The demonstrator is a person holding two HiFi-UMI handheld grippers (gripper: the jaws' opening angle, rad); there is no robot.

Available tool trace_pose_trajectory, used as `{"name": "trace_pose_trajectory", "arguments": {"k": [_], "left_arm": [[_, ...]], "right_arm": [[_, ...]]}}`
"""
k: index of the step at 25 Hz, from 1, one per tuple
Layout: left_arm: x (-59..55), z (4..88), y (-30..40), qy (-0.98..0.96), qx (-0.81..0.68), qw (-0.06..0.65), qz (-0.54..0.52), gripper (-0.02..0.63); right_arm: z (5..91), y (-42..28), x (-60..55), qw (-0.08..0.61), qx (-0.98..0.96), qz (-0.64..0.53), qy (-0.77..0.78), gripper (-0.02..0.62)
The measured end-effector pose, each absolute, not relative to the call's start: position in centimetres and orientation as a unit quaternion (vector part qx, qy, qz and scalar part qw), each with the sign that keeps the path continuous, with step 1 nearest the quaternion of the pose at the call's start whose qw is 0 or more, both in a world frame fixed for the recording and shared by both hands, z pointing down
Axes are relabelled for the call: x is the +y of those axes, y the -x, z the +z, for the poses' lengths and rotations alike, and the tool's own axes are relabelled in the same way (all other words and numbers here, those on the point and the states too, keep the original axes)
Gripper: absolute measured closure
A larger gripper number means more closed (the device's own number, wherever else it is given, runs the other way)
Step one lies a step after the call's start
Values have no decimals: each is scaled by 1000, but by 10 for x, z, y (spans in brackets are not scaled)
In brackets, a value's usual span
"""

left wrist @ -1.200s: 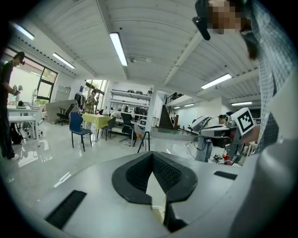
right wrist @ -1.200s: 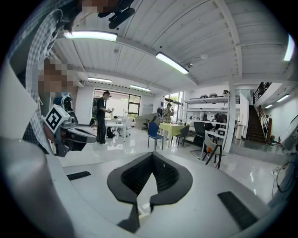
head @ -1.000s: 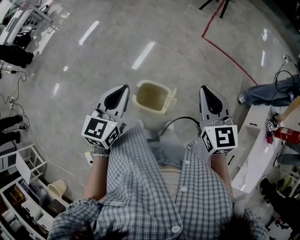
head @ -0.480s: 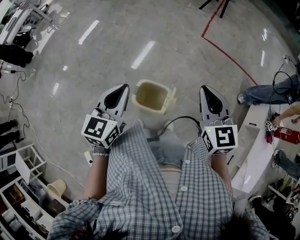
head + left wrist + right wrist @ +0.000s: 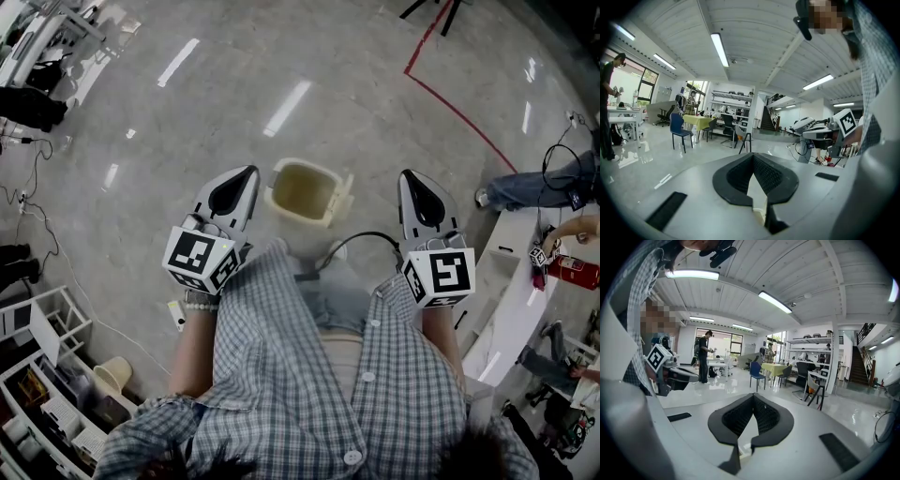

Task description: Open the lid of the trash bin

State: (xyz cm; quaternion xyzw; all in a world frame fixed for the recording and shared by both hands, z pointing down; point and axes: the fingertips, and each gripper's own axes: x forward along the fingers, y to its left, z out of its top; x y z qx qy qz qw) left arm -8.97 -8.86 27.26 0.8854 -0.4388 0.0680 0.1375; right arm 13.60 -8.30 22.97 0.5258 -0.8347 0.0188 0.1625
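Stillness: left gripper (image 5: 249, 175) and right gripper (image 5: 407, 178) stay either side of the trash bin (image 5: 305, 192), jaws together and empty, so the task makes no progress

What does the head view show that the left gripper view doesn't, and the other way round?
Only the head view: the trash bin on the floor and a red floor line. Only the left gripper view: ceiling lights, a blue chair, stairs. Both: the left gripper, the right gripper, the checked shirt.

Left tool (image 5: 247, 175), right tool (image 5: 410, 177), jaws together, empty
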Motion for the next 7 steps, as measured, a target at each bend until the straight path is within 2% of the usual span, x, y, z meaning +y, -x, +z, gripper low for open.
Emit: {"name": "trace_pose_trajectory", "arguments": {"k": [7], "left_arm": [[-90,271,86,-886,-437,136,68,601]], "right_arm": [[229,-139,-83,163,-835,19,-526,577]]}}
